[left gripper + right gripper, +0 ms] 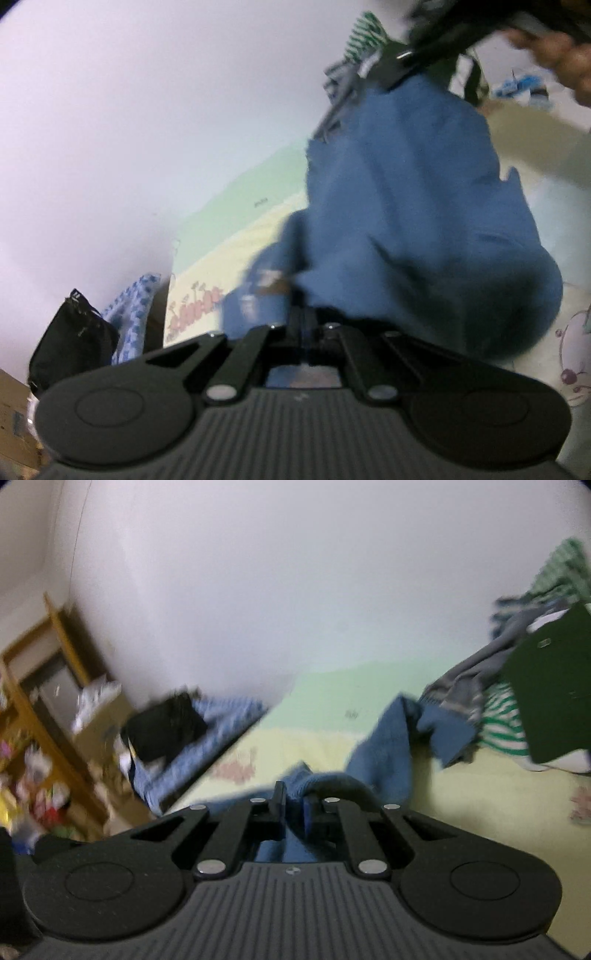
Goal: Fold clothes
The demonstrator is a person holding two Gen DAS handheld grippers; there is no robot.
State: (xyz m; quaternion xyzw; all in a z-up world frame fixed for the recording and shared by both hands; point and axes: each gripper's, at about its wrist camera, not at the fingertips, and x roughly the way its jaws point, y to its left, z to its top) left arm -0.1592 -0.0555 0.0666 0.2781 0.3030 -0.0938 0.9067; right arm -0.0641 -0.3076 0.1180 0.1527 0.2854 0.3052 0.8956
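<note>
In the left wrist view, at the bottom centre, the left claw (301, 321) is clenched on a thin edge of the blue garment (406, 206); its jaws stand almost together with blue cloth pinched between them. From there the garment rises to the upper right of the frame, where the right claw (397, 64) holds its other end, with a hand (554, 51) behind it. In the right wrist view, at the lower centre, the right claw (293, 806) has blue cloth between its jaws, which stand close together; I judge it is grasping the garment (384, 746). The rest of the cloth lies on the bed (332, 709), to the right of centre.

Farther away, at the right edge, a pile of other clothes (502, 723) with green stripes lies on the bed, and a dark green box (554, 698) is on top of it. At the left, a black bag (162, 723) sits on a blue checked cloth (192, 746), beside a wooden shelf (48, 686).

Both pictures are blurred, so the grips are hard to judge. The left grip takes only a little cloth, and a quick pull could make it slip out. The hanging part may also drag over the pile and catch a piece from it.
</note>
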